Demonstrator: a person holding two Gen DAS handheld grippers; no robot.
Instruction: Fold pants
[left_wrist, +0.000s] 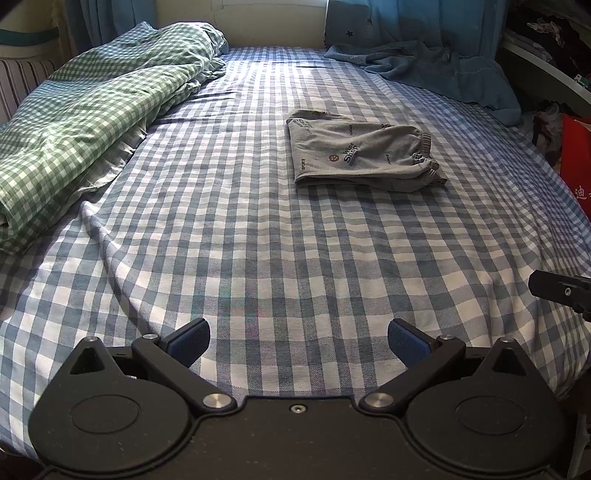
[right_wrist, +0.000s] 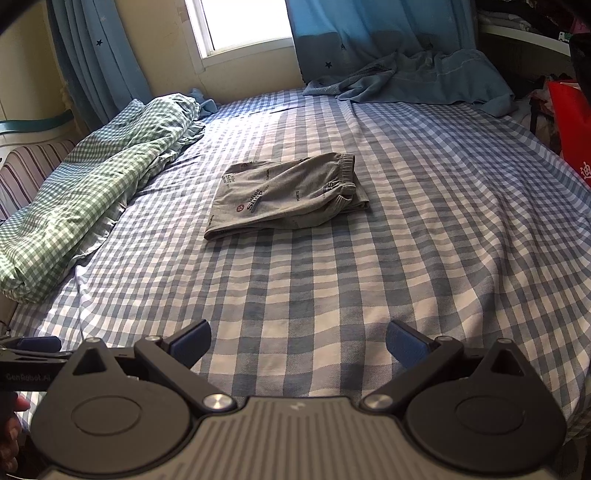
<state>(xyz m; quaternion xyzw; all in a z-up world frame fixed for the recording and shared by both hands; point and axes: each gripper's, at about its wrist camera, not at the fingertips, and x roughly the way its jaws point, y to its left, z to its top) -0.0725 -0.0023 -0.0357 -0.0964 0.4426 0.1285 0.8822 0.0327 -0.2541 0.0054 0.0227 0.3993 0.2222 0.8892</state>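
Note:
Grey printed pants (left_wrist: 360, 151) lie folded into a compact rectangle on the blue checked bed sheet (left_wrist: 258, 240), waistband to the right. The right wrist view shows the same pants (right_wrist: 284, 197) in the middle of the bed. My left gripper (left_wrist: 298, 345) hovers over the near part of the bed, well short of the pants, open with nothing between its blue pads (left_wrist: 190, 345). My right gripper (right_wrist: 298, 345) is likewise open and empty, back from the pants. Part of the right gripper (left_wrist: 561, 291) shows at the left view's right edge.
A green checked duvet (left_wrist: 85, 133) is bunched along the left side of the bed. A blue curtain's hem and a blue cloth (left_wrist: 443, 70) lie at the far right corner. A red bag (right_wrist: 570, 122) and cluttered shelves stand to the right. A window (right_wrist: 243, 26) is behind the bed.

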